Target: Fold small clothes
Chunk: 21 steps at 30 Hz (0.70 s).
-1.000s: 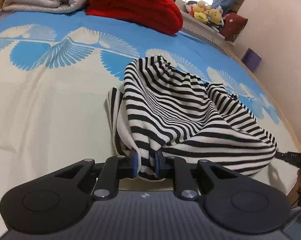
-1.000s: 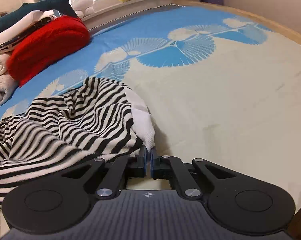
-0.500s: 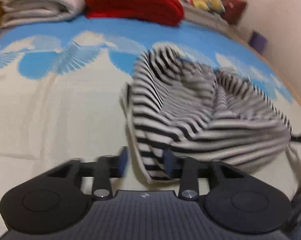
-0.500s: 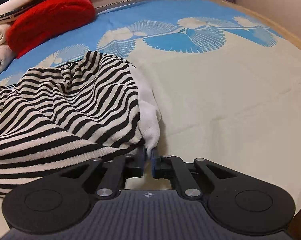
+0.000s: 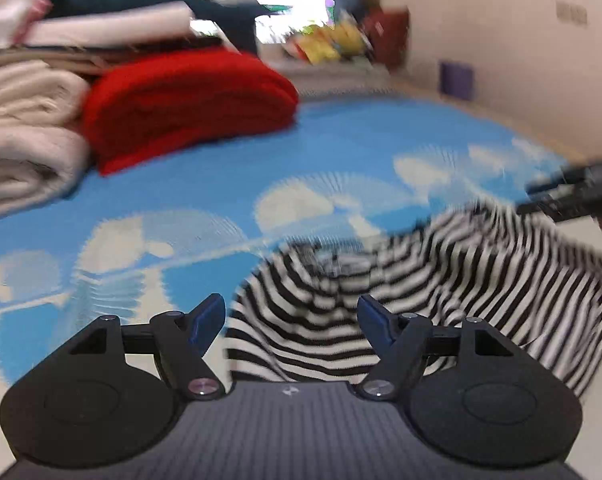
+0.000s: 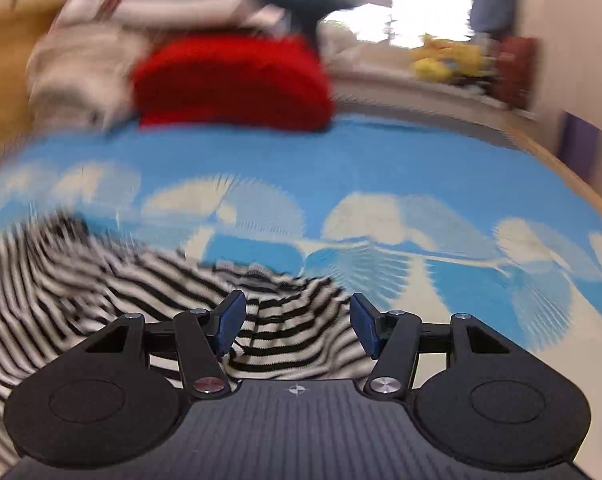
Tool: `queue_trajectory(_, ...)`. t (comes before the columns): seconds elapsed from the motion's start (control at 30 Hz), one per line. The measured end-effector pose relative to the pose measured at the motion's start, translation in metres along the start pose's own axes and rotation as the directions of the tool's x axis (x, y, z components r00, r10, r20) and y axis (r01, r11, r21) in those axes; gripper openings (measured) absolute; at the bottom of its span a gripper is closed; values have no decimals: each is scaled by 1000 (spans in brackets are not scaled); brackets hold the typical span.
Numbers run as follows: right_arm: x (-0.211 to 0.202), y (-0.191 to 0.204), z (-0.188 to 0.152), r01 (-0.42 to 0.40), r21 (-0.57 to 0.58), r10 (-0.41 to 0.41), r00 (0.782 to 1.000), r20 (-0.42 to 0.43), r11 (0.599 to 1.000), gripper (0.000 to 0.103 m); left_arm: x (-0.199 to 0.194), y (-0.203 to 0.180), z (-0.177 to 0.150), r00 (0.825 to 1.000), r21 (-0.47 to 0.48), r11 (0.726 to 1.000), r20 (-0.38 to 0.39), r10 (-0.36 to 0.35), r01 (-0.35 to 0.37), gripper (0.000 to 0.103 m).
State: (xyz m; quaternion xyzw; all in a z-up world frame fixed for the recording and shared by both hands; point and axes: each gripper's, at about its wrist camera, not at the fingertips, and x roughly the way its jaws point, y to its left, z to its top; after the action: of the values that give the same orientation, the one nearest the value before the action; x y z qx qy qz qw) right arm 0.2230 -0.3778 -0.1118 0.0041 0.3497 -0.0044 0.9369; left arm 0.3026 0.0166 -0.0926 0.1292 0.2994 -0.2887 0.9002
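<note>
Left wrist view was smeared with motion, but the left gripper (image 5: 291, 318) was plain enough: its jaws had just been opening and stood wide, the blue pads (image 5: 207, 322) clear of the cloth on both sides. The striped garment (image 5: 401, 300) lay rumpled on the bedspread (image 5: 181, 208), a black-and-white heap bunched up just ahead of that gripper and reaching off toward the right edge of the picture, where the dark tip of the other tool (image 5: 573, 196) showed above its far end. From the right wrist the same garment (image 6: 121, 280) spread leftward across the blue and cream bedspread (image 6: 421, 208), one folded edge sitting between the fingers of the right gripper (image 6: 297, 322). Its jaws had just been opening too and stood fairly wide; whether the left pad (image 6: 231, 320) brushed the fabric I could not tell, but nothing was pinched. At the head of the bed a red folded blanket (image 5: 189, 104) rested beside a stack of pale blankets (image 5: 25, 132), with more dark and white bedding piled behind. Yellow soft toys (image 6: 449, 60) sat on the window ledge, blurred, and a purple bin (image 5: 456, 79) stood by the wall.
</note>
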Motion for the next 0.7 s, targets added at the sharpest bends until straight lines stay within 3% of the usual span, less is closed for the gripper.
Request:
queue_trajectory(0.1, 44, 16, -3, -7, -142, 3, 1000, -28, 990, 60, 39, 8, -7, 997, -30, 998, -48, -60, 59, 78)
queue_trajectory(0.2, 71, 21, -9, -64, -189, 46, 994, -95, 980, 58, 59, 16, -8, 995, -76, 993, -36, -94, 91, 78)
queue_trajectory(0.23, 78, 21, -12, -63, -191, 45, 994, -98, 979, 55, 66, 18, -8, 995, -90, 992, -39, -88, 84, 68)
queue_trajectory(0.27, 79, 22, -15, -76, -197, 58, 994, -98, 977, 30, 69, 20, -8, 994, -104, 990, -38, -99, 94, 49)
queue_trajectory(0.3, 79, 22, -17, -91, -210, 74, 993, -87, 973, 13, 73, 23, -7, 991, -122, 986, -48, -124, 118, 4)
queue_trajectory(0.33, 76, 23, -17, -94, -221, 80, 994, -72, 971, 0, 75, 29, -6, 988, -162, 978, -63, -141, 130, 4)
queue_trajectory(0.43, 56, 17, -10, -115, -183, 117, 993, 1, 976, 0, 57, 43, 0, 994, -212, 971, -2, -111, 108, 3)
queue_trajectory(0.53, 34, -1, 10, -143, -58, 148, 984, 103, 988, 0, 44, 68, 6, 995, -350, 933, 67, -68, 87, 3)
queue_trajectory(0.63, 34, -22, 27, -109, 88, 95, 984, 151, 990, 0, 56, 85, 3, 999, -446, 894, 45, -17, 35, 2)
queue_trajectory(0.7, 51, -29, 29, -32, 152, 12, 992, 126, 988, 0, 73, 85, -2, 999, -438, 898, -20, 31, -37, 2)
